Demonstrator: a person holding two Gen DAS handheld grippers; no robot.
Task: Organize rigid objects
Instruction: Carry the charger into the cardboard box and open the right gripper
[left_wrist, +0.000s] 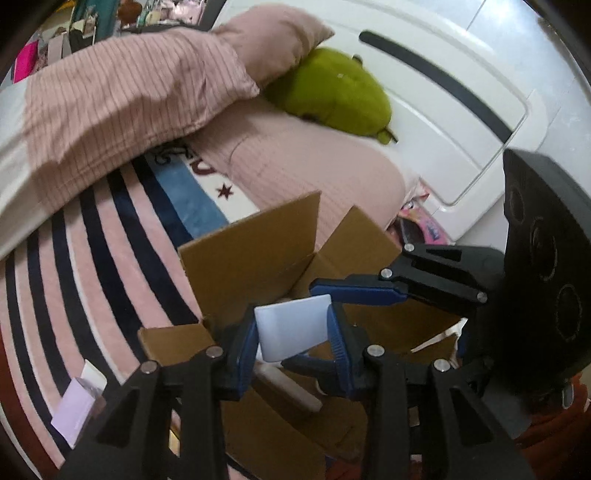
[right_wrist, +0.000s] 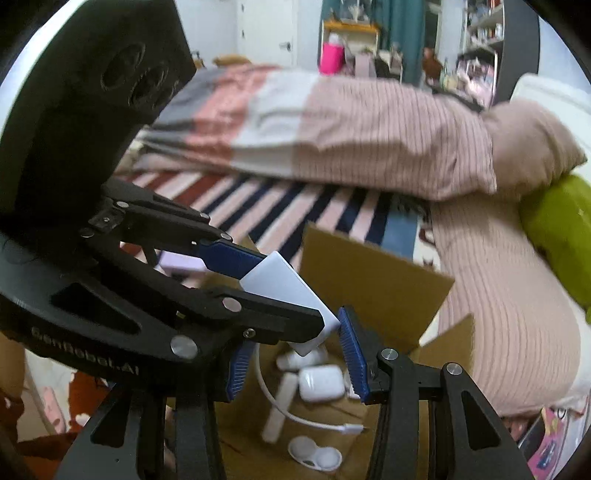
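My left gripper is shut on a flat white rectangular block and holds it above the open cardboard box. The block also shows in the right wrist view, held by the left gripper coming in from the left. My right gripper is open and empty over the box, just below the block; it also shows in the left wrist view. Inside the box lie a white earbud case, a white cable, a white stick and a white contact lens case.
The box sits on a pink, navy and white striped blanket. A pink striped duvet, a pink pillow and a green plush lie behind. A lilac box lies left of the cardboard box. A white headboard is at right.
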